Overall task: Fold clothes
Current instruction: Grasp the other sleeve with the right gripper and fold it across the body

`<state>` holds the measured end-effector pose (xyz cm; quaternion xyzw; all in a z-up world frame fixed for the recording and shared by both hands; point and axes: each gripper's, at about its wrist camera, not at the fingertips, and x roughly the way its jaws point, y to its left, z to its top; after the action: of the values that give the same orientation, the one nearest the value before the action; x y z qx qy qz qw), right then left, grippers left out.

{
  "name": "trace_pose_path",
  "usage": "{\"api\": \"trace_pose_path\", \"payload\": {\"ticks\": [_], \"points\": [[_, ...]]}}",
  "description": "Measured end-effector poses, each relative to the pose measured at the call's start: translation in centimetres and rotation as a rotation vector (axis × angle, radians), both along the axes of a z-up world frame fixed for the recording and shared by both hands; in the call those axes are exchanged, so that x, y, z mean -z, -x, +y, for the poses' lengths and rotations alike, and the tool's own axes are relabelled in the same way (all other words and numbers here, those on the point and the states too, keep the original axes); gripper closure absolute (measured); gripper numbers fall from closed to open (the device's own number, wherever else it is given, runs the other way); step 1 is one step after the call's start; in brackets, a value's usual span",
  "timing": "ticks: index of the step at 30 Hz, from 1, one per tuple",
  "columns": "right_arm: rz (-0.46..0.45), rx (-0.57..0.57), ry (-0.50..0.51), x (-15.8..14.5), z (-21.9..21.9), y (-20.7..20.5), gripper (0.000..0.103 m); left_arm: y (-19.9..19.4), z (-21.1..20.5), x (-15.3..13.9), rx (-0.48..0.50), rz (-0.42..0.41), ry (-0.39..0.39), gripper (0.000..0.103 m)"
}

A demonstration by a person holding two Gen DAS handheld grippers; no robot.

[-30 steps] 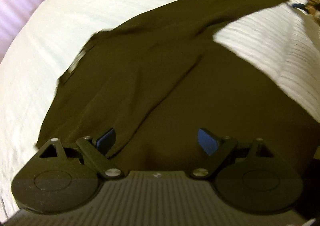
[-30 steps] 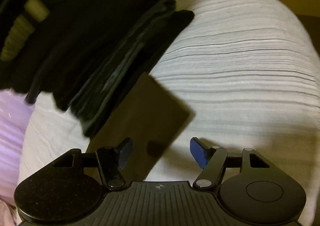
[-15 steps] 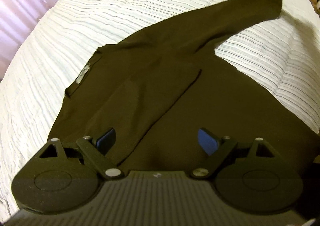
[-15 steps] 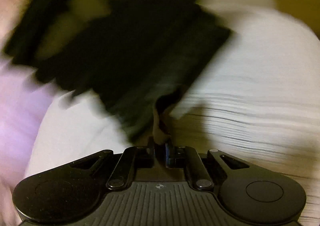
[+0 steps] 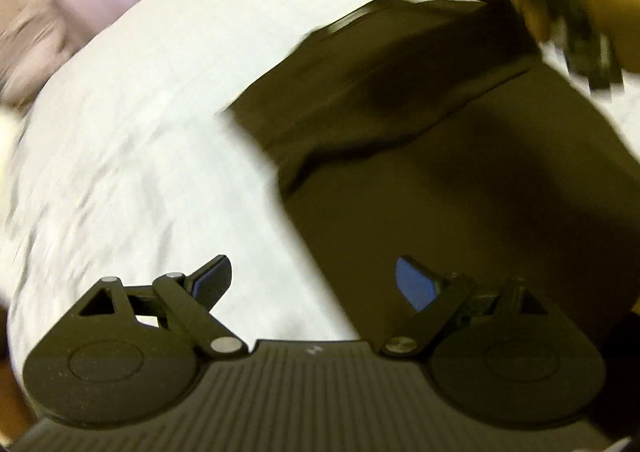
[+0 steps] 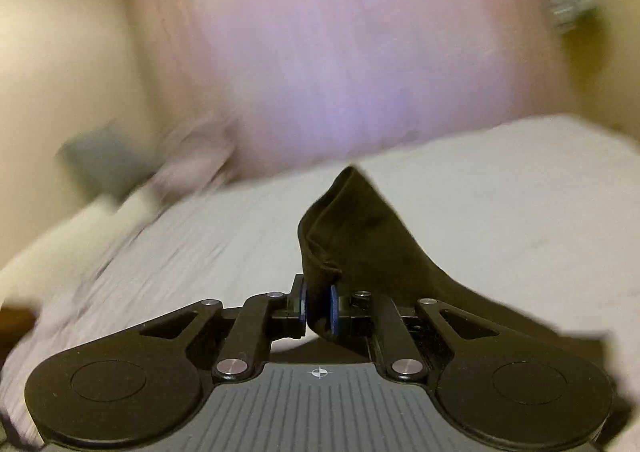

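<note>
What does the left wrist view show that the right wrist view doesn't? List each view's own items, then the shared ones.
Left wrist only: the open left gripper, holding nothing, over the spread body of the dark garment, and a blurred hand at top right.

Right wrist only: the right gripper shut on a raised fold of fabric; its jaws have just been opening slightly.

Both: the garment, the white bed cover and the pinkish curtain.
</note>
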<state>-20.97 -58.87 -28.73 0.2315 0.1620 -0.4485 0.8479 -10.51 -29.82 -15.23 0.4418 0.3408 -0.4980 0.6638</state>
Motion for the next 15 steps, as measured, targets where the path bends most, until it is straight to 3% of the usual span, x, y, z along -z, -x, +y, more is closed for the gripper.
{"api": "trace_pose_path", "payload": {"ticks": [1, 2, 4, 9, 15], "points": [[0.066, -0.052, -0.034, 1.9, 0.9, -2.9, 0.062, -1.0, 0.9, 0.0, -0.021, 0.002, -0.002, 0.016], [0.095, -0.079, -0.073, 3.5, 1.6, -4.7, 0.032, -2.1, 1.9, 0.1, -0.042, 0.003, -0.005, 0.016], [0.101, -0.104, -0.172, 5.5, 2.9, -5.9, 0.029, -4.1, 3.7, 0.2, -0.082, 0.007, -0.008, 0.016], [0.185, -0.071, -0.239, 5.9, 5.2, -2.7, 0.029, -5.2, 3.2, 1.1, -0.052, 0.037, 0.014, 0.016], [0.285, 0.142, -0.338, 6.3, 2.8, 8.9, 0.029, -3.2, -2.2, 3.5, 0.038, 0.053, 0.050, 0.016]]}}
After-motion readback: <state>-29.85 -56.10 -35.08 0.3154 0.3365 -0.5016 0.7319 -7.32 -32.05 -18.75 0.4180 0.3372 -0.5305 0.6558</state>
